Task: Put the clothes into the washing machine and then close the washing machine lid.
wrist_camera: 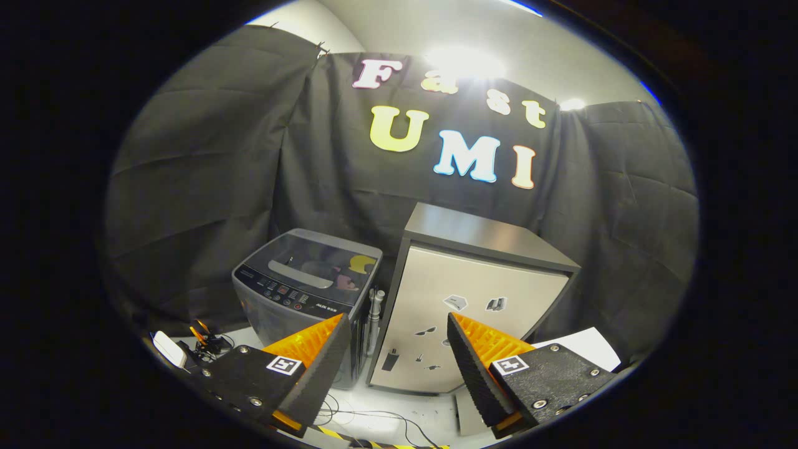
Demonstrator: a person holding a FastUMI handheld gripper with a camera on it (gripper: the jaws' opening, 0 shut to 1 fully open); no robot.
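Your gripper [396, 358] points into the booth with its two fingers spread wide apart and nothing between them. They hang in the air, well short of the appliances ahead.

Beyond the left finger stands the washing machine [305, 299], a grey top-loader set against the black cloth wall [206, 187]. Its lid [324, 265] is dark, see-through and lying flat, closed over the tub. Through the lid you can make out dim shapes inside, one pinkish and one yellow; whether these are clothes or reflections cannot be told. A control panel [290, 293] with small buttons and a red display runs along the machine's near edge.

Just to the right of the washer, and beyond the gap between your fingers, stands a small fridge [461, 299] with a pale silver door and a dark top. Several small stickers dot the door. Between the two appliances, grey pipes [374, 312] stand upright.

On the white floor [374, 424] near the fingers, thin dark cables [368, 421] trail, and a strip of yellow-and-black tape [374, 443] lies at the nearest edge. To the far left of the left finger sits a white object [168, 349] beside a tangle of orange and black parts [206, 340]. To the right, past the right finger, a white sheet [583, 346] lies beside the fridge.
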